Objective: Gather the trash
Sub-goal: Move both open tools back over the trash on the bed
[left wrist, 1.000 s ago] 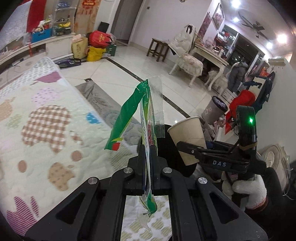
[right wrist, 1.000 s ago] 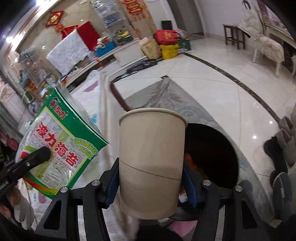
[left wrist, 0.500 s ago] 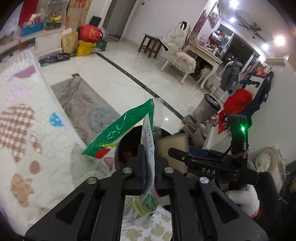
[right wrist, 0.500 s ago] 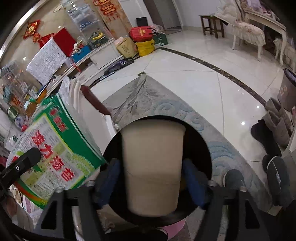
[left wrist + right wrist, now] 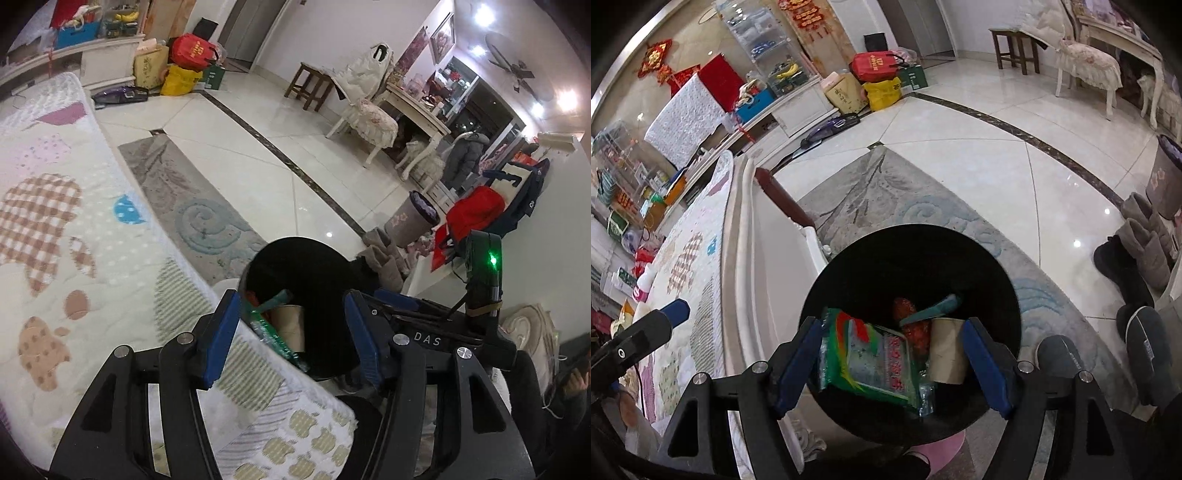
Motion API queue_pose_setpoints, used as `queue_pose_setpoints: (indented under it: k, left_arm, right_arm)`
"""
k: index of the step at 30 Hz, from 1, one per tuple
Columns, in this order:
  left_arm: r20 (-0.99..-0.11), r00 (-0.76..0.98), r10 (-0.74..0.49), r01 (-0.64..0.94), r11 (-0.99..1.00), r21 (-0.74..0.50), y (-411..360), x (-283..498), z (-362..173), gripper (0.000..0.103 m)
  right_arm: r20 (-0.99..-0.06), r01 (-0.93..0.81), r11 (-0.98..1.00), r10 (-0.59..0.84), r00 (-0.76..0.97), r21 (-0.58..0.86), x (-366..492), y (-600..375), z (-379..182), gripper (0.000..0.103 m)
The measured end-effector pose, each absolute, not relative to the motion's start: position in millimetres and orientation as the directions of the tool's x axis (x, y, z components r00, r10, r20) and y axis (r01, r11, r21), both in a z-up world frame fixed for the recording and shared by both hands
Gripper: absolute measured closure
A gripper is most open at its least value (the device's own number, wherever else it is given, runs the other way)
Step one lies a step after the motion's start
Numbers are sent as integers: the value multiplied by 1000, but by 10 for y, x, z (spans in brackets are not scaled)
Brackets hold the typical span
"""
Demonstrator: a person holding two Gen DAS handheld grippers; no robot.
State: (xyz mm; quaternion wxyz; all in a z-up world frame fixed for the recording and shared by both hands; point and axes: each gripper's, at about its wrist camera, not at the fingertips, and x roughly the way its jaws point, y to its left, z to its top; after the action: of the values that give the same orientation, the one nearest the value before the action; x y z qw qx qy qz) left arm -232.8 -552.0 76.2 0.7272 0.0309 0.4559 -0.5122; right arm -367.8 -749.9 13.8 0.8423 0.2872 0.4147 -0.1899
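A black trash bin [image 5: 997, 266] stands on the floor beside the bed; it also shows in the left wrist view [image 5: 314, 254]. Inside it lie a green snack wrapper [image 5: 871, 363] and a brown paper cup [image 5: 947, 350], with other scraps. In the left wrist view the wrapper [image 5: 275, 334] and cup [image 5: 291, 325] show in the bin too. My right gripper [image 5: 890, 363] is open and empty, right above the bin. My left gripper [image 5: 290, 341] is open and empty over the bed edge, next to the bin.
A patterned quilt [image 5: 74, 236] covers the bed on the left. A grey rug [image 5: 886, 192] lies under the bin. Boots and slippers [image 5: 1137, 258] sit on the right. A second small bin [image 5: 413, 225], chairs and bags stand farther off.
Both grippers opened. The wrapper dropped from the left gripper and the cup from the right one; both now lie in the black bin.
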Motion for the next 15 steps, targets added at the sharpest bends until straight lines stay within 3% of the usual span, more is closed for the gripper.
queue_pose_setpoints:
  k: [15]
  left_arm:
    - [-726,237,-645,719,619,-315,-4932,-2254,787,46]
  right_arm:
    - [-797,445,842,-30,603,305,-3360,-6934,297,27]
